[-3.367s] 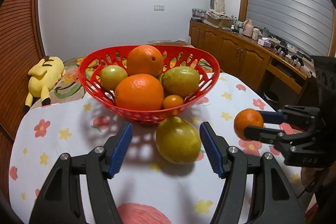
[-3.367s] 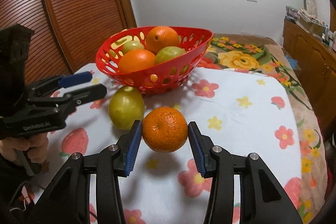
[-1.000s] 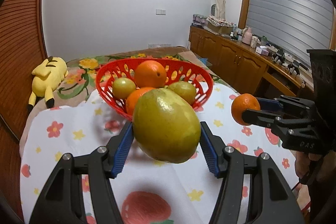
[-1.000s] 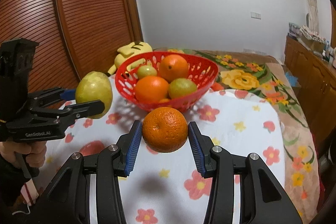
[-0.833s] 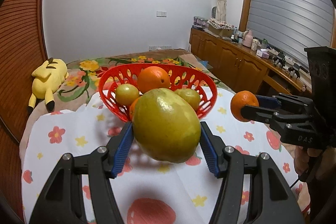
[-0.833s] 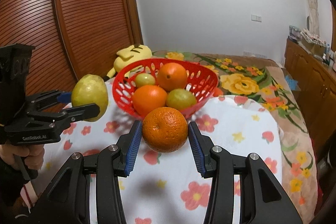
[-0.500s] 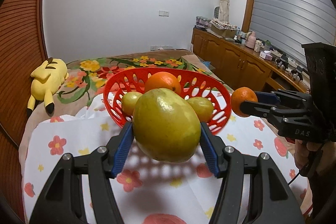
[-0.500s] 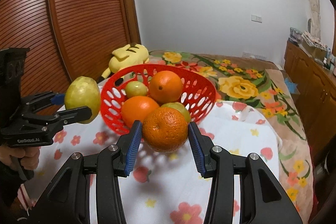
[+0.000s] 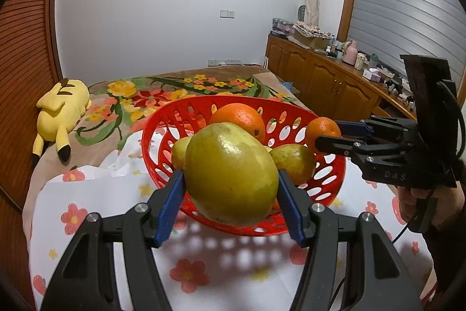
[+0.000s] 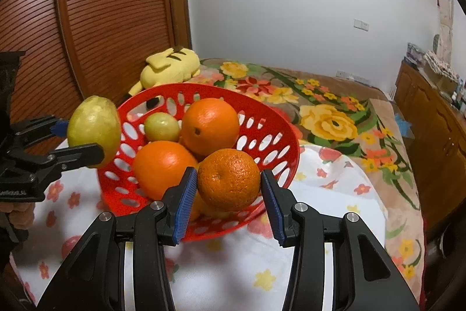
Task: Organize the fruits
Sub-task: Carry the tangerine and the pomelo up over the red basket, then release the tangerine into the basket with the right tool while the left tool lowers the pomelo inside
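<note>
My left gripper (image 9: pixel 230 188) is shut on a large yellow-green fruit (image 9: pixel 231 174) and holds it at the near rim of the red basket (image 9: pixel 163 121). It also shows in the right wrist view (image 10: pixel 94 130) at the basket's left rim. My right gripper (image 10: pixel 228 188) is shut on a small orange (image 10: pixel 228 179) above the basket's near rim (image 10: pixel 288 136); the same orange shows in the left wrist view (image 9: pixel 321 131) at the right rim. The basket holds two big oranges (image 10: pixel 211 126) and green fruits (image 10: pixel 161 126).
The basket stands on a table with a white flowered cloth (image 9: pixel 87 194). Behind it is a bed with a floral blanket (image 10: pixel 326 107) and a yellow plush toy (image 9: pixel 62 107). A wooden sideboard (image 9: pixel 335 83) runs along the right wall. A slatted wooden door (image 10: pixel 102 5) is on the left.
Both grippers have moved up and forward toward the basket with their fruits. The green fruit and the small orange now sit at the basket's rim instead of in front of it.
</note>
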Available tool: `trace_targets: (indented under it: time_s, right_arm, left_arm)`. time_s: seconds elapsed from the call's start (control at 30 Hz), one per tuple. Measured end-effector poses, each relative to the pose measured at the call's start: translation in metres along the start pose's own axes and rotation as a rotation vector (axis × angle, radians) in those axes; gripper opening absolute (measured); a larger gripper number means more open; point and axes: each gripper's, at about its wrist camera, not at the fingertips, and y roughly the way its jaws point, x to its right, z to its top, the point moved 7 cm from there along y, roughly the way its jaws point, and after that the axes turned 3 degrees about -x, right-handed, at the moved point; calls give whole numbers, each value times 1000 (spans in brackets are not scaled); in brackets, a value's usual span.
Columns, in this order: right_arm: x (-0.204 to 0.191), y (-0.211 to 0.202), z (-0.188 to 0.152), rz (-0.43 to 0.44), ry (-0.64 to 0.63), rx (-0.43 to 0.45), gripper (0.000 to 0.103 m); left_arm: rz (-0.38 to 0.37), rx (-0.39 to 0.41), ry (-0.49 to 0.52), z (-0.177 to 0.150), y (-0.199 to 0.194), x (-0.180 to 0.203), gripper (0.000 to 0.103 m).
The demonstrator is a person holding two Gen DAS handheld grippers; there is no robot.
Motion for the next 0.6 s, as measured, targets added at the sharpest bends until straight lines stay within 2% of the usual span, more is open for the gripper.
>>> trace_targets:
  time_s: [0.33, 0.6]
  right_arm:
    - [7, 19, 14, 12, 13, -11, 48]
    - [9, 14, 12, 11, 14, -5, 50]
  left_arm:
    - [5, -12, -7, 5, 10, -8, 61]
    - [15, -10, -7, 14, 18, -13, 61]
